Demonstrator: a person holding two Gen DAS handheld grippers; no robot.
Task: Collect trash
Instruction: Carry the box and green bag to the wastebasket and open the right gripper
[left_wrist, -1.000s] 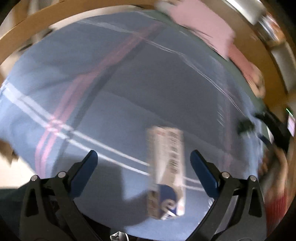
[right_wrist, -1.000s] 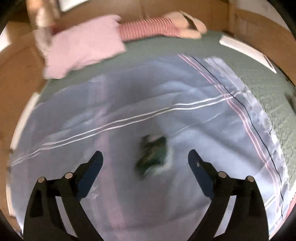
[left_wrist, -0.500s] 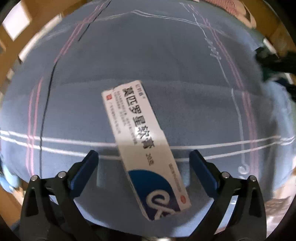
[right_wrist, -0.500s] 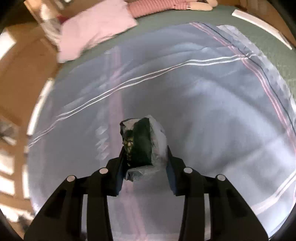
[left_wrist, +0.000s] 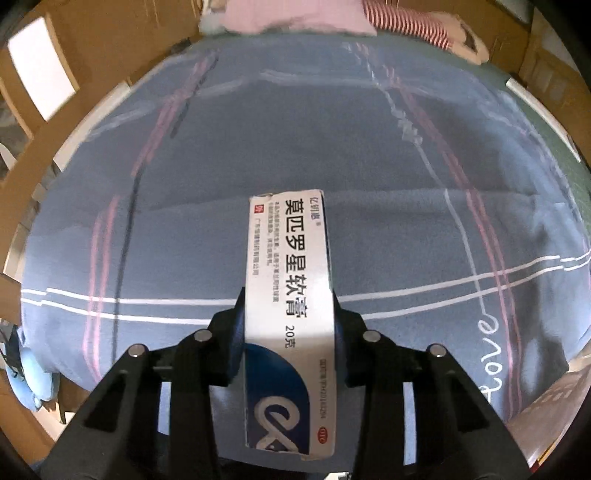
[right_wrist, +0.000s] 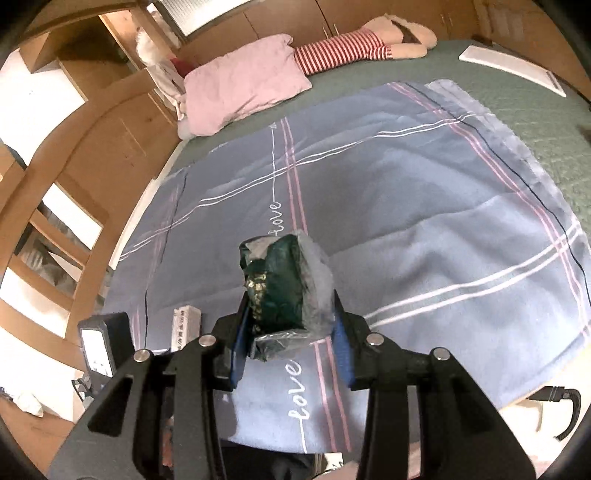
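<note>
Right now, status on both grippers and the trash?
Left gripper just closed on white ointment box. Right gripper shut on crumpled green wrapper, above blue blanket. Nothing in the way.

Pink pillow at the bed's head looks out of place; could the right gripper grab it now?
Probably not: the right gripper is shut on a crumpled green plastic wrapper, though the pink pillow lies unobstructed.

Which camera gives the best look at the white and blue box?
The left wrist view. The box fills the middle of the frame, clamped between the left gripper pads, its printed face readable. The right wrist view shows only one end of it, small, low on the left, over the blanket.
</note>
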